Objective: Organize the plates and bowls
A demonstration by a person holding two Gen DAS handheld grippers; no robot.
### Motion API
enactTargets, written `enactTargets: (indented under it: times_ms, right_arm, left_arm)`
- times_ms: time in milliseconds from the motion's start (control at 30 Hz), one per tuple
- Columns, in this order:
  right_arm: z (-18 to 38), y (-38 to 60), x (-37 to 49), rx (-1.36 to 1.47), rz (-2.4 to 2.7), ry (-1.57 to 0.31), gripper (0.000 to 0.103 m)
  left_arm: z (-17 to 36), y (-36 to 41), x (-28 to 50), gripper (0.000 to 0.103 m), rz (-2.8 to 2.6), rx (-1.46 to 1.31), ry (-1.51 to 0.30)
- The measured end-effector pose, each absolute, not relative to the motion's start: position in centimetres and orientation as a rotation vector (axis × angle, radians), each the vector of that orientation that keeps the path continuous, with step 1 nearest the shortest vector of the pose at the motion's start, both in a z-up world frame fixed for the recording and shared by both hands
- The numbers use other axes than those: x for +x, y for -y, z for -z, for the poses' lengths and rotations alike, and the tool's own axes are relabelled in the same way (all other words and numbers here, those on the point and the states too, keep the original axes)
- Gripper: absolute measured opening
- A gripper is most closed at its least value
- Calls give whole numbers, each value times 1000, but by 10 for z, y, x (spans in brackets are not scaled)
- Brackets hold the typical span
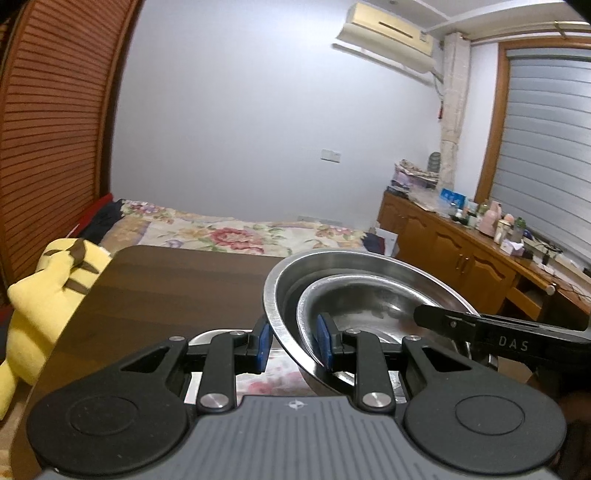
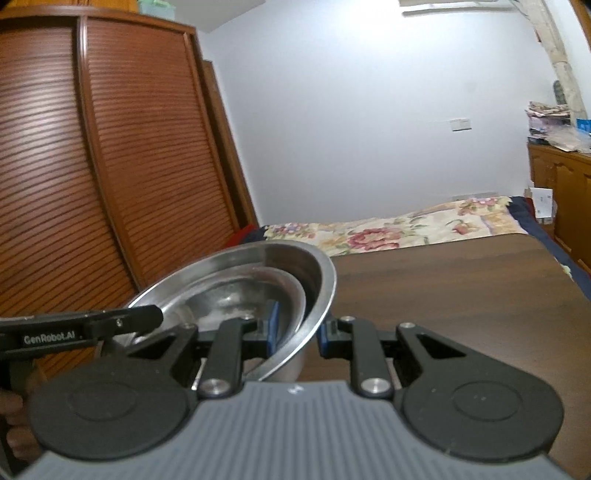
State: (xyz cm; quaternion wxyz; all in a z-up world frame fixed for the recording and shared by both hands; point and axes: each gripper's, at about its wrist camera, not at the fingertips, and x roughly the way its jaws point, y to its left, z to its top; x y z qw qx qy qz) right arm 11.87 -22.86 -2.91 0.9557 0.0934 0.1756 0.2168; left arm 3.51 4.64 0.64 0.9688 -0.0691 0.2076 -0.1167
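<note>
Steel bowls: a large bowl (image 1: 275, 295) with a smaller bowl (image 1: 369, 295) nested inside it, both tilted and lifted above the dark wood surface (image 1: 166, 288). You have them from two sides.

Your left claw (image 1: 291, 341) straddles the near-left rim: one blue pad (image 1: 263, 341) outside the large bowl's wall, the other pad (image 1: 323, 338) inside, against the smaller bowl. Fingers look pressed onto the two rims together.

Your right claw (image 2: 297, 330) takes the opposite rim: left pad (image 2: 273, 326) inside the bowls, right pad (image 2: 325, 338) outside the wall, clamped across both rims.

Left wrist view only:
- a flat steel plate (image 1: 207, 338) on the surface just below the left claw, partly hidden
- yellow plush toy (image 1: 48, 291) off the surface's left edge
- cabinet (image 1: 461, 251) under the window with bottles on top; air conditioner (image 1: 388, 33) high on the wall
- the right claw's arm crossing in, marked "DAS"

Right wrist view only:
- slatted wardrobe doors (image 2: 92, 166) filling the left
- the bare right stretch of the surface (image 2: 461, 295)
- the left claw's arm, marked "GenRobot.AI"

Both views: floral bedspread (image 1: 236, 232) beyond the surface.
</note>
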Motion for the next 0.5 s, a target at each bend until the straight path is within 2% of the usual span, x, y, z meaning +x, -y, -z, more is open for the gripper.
enactTargets:
  times_ms: [500]
  right_arm:
    - [37,190,126,122,-516,-428,23]
  left_arm:
    - [15,-82,37,28,165,-159,-460]
